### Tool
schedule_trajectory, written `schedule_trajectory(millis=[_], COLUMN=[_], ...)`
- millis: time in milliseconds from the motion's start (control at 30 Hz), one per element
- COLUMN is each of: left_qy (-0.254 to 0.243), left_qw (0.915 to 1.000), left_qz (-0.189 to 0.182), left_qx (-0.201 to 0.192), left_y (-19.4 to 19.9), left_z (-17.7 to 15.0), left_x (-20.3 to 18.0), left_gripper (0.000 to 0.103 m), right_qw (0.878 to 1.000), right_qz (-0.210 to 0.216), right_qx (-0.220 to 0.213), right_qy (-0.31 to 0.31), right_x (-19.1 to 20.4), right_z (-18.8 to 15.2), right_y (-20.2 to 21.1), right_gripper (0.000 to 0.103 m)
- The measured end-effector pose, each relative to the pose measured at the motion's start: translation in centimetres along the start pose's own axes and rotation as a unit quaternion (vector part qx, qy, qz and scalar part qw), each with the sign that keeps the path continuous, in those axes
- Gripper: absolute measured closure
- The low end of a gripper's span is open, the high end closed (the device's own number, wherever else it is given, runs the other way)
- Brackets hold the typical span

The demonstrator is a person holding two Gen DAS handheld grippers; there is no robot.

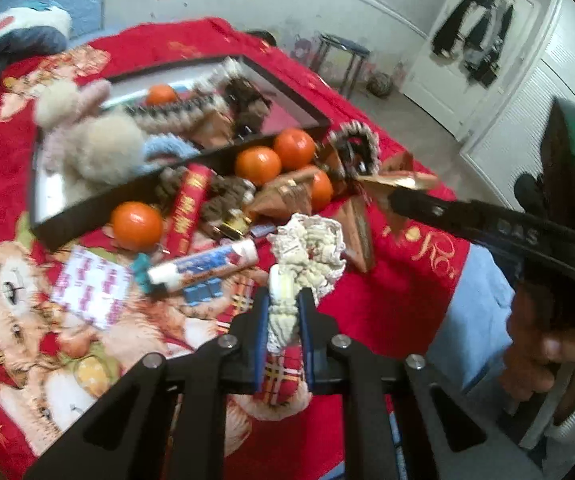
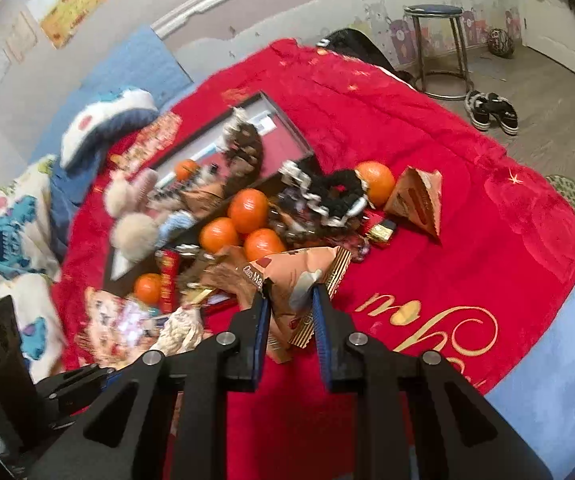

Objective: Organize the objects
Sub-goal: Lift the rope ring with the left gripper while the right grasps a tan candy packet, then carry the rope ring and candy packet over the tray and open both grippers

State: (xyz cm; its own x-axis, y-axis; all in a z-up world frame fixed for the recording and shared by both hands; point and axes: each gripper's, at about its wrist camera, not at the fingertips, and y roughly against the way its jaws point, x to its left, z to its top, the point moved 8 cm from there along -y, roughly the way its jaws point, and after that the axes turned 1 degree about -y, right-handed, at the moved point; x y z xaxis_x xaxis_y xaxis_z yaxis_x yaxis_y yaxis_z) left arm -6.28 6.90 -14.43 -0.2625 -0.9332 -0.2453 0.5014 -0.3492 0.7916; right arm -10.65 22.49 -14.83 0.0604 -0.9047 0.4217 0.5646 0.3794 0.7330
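Left gripper point(image 1: 284, 304): blue-padded jaws pinching a cream crocheted scrunchie point(image 1: 307, 256), ruffled and lacy, raised above the red plush blanket point(image 1: 387, 280). Right gripper point(image 2: 289, 296): jaws clamped on a crinkled, pyramid-shaped snack packet point(image 2: 287, 280), tan foil with serrated seam. Black rectangular tray point(image 1: 87, 208) nearby holds a fluffy beige plush rabbit point(image 1: 95, 140); glossy round mandarins point(image 1: 257, 166) lie just beside its wall.
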Motion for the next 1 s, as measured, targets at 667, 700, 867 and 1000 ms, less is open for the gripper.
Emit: schedule_trajectory(millis=[667,700,867,1000], left_qy=[0.007,0.013,0.033,0.023], left_qw=[0.9944,0.9938,0.9912,0.9902], left_qz=[0.002,-0.001,0.003,0.035], left_qx=[-0.106,-0.110,-0.128,-0.133], left_y=[8.9,9.1,9.2,8.2], left_z=[9.5,10.0,13.2,16.0], left_x=[2.1,2.6,5.2,6.8], left_gripper=[0.089,0.089,0.089,0.089], right_qw=[0.996,0.996,0.993,0.991], right_qz=[0.038,0.041,0.080,0.098], right_qx=[-0.053,-0.056,-0.058,-0.057], right_qy=[0.059,0.062,0.062,0.065], right_x=[5.4,5.6,7.6,9.1], right_z=[5.2,5.6,8.5,10.6], right_y=[4.2,4.2,3.6,2.1], right_gripper=[0.084,0.084,0.084,0.084])
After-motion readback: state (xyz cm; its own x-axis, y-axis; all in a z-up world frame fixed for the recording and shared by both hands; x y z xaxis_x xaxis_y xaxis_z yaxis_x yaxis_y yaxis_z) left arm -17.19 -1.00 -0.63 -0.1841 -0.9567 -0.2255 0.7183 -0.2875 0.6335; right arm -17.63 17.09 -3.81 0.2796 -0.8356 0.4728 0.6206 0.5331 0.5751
